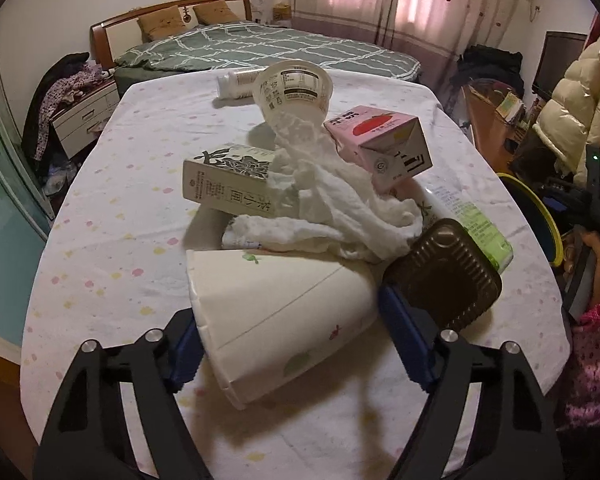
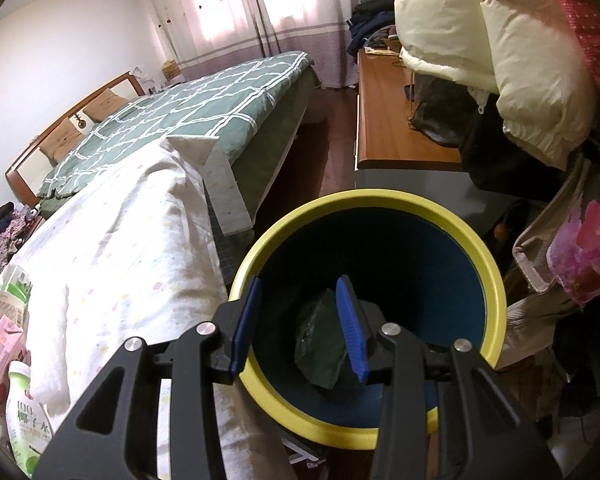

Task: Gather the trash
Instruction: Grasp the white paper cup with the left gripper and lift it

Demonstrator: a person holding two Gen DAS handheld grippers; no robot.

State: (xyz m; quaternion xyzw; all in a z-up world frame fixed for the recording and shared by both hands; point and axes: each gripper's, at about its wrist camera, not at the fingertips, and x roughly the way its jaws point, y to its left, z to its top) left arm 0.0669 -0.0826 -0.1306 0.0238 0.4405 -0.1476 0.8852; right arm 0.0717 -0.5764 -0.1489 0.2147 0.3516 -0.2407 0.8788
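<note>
Left gripper [image 1: 288, 344] straddles paper cup [image 1: 276, 316] near table edge [image 1: 40, 300].

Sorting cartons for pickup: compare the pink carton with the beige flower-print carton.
The pink carton bears a red fruit picture; the beige carton a dark flower print. The pink one sits propped and tilted on the crumpled tissue; the beige lies on its side left of it. Both are small boxy drink cartons.

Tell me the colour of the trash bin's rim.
Yellow; the trash bin is dark blue inside. Clearest in the right wrist view.
</note>
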